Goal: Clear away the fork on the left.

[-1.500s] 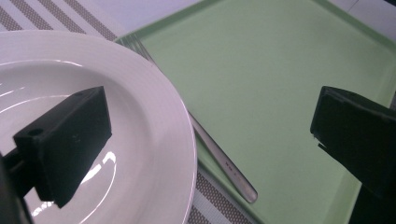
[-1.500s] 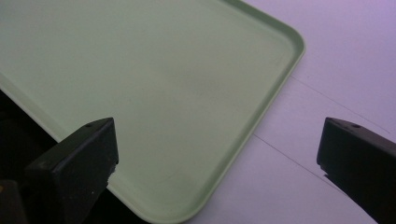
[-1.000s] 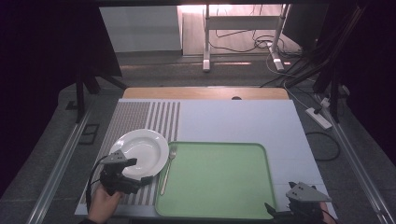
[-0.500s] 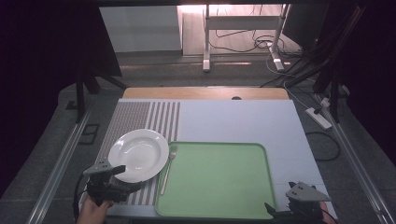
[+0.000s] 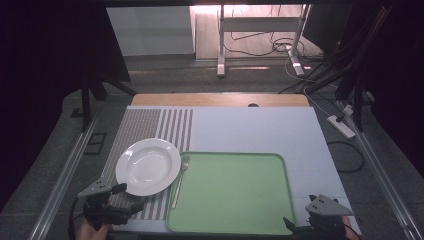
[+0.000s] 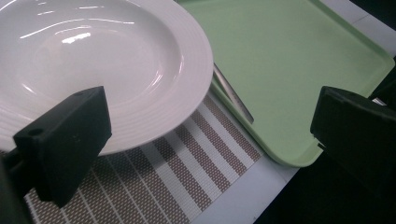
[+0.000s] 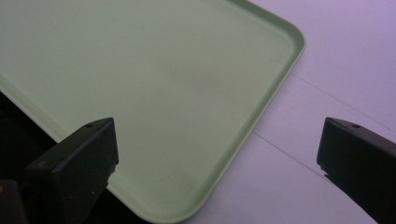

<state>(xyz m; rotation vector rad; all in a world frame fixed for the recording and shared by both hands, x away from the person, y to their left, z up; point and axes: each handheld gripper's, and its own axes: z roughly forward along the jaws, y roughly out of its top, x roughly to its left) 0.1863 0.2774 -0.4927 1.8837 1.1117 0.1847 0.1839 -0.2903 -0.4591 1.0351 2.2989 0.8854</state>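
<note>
Your plate (image 6: 93,60): glossy white glazed ceramic, light streaks on it, fine ridges round rim. Your tray (image 7: 154,88): matt pale green plastic, smooth, faintly scuffed. Placemat (image 6: 187,172): coarse woven cloth, brown and white stripes. Fork (image 5: 179,179): shiny metal. Table cover (image 7: 336,56): smooth matt white sheet. Wood strip (image 5: 220,99) at far edge. Jaws before you: matt black plastic.

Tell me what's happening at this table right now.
A person holds tongs in each hand at the near edge of the table, and neither is gripping anything. The left tongs are open near the white plate on the striped placemat. The right tongs are open by the near right corner of the empty green tray. A fork lies between plate and tray.
</note>
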